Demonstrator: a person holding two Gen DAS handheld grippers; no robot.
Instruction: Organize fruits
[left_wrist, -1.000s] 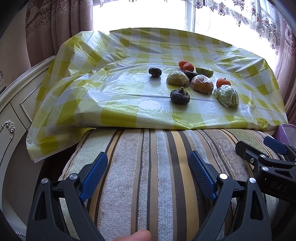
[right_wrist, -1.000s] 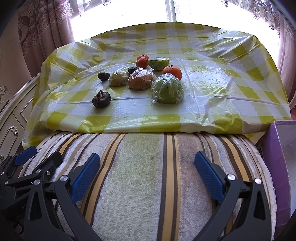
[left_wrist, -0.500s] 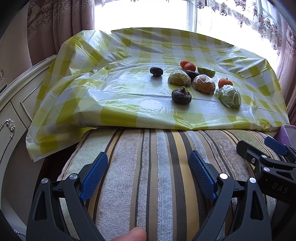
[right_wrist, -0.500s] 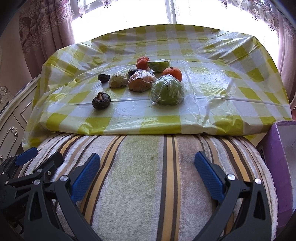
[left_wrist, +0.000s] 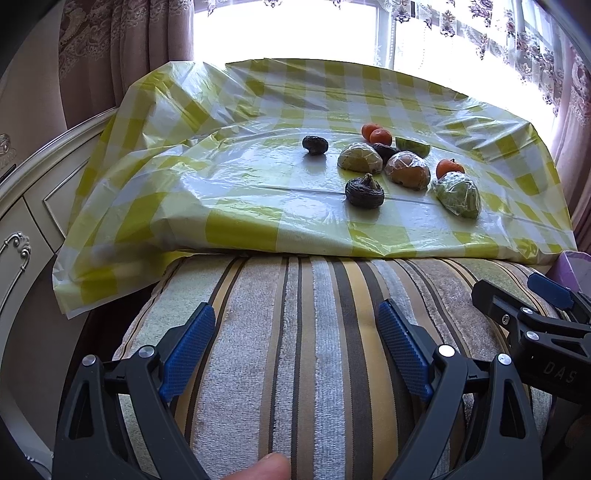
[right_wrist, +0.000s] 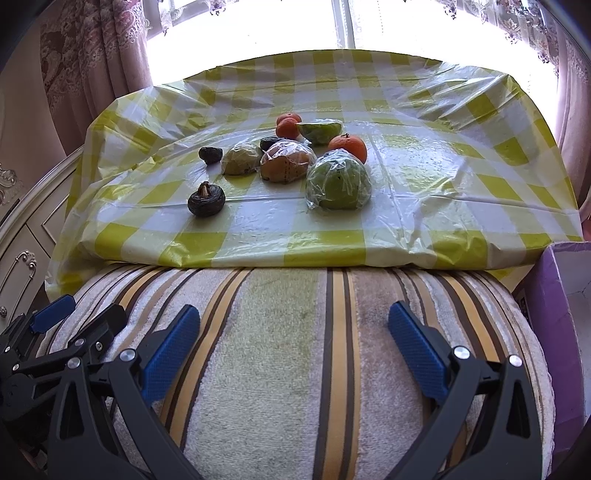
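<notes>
Left tool (left_wrist: 295, 347) and right tool (right_wrist: 295, 343), both spread wide with nothing between the pads, hover over the striped cushion (right_wrist: 295, 369). Beyond that cushion I see the checked worktop (right_wrist: 443, 177): dark fruit (right_wrist: 206, 199) nearest, wrapped green fruit (right_wrist: 338, 181) right of it, oranges (right_wrist: 288, 127) farthest from the cushion.

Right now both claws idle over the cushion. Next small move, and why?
Probably ease the right claw forward toward the wrapped green fruit. Both claws stand open and empty over the striped cushion, no fruit is touched, and that fruit lies nearest the tablecloth's front edge on the right side.
</notes>
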